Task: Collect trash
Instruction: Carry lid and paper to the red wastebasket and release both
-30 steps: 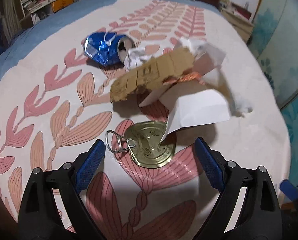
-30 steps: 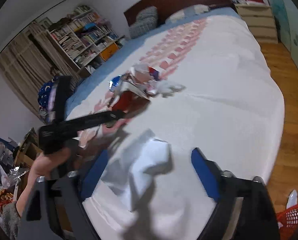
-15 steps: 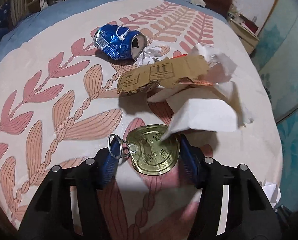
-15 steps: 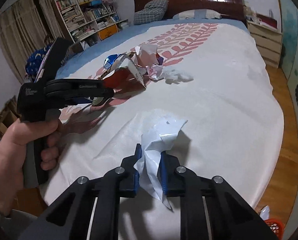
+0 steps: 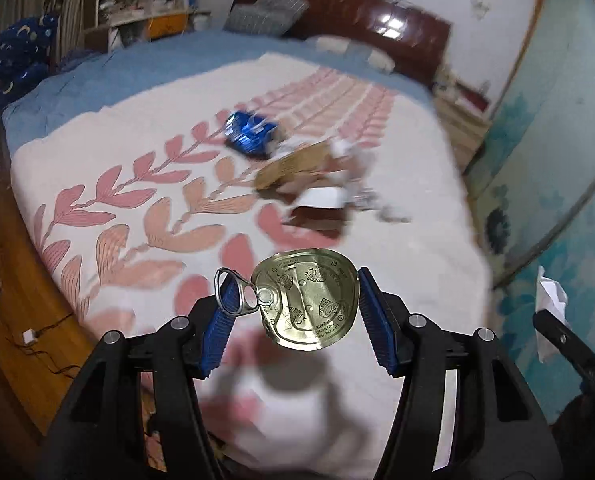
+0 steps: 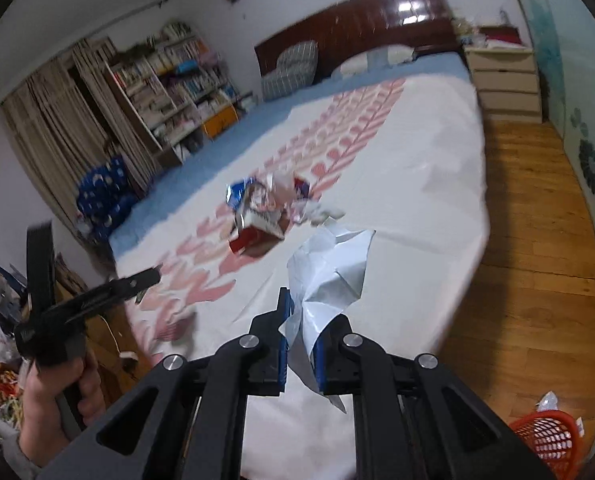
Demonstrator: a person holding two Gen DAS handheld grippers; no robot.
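The left gripper (image 5: pixel 293 312) pinches the gold can lid (image 5: pixel 307 298); the right gripper (image 6: pixel 300 340) clamps crumpled paper (image 6: pixel 331 270). The blurred trash pile (image 5: pixel 297 164) lies at 12 o'clock.

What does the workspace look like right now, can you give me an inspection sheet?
Surface: bed with leaf-print cover.
Job's things: can lid and paper lifted; crushed can, cardboard and scraps on the bed.
Clutter: wrapper on the floor.
Grippers: left gripper shut on can lid; right gripper shut on paper.
Cables: cord on the floor left of the bed.
Surroundings: bookshelf, nightstand, red basket.
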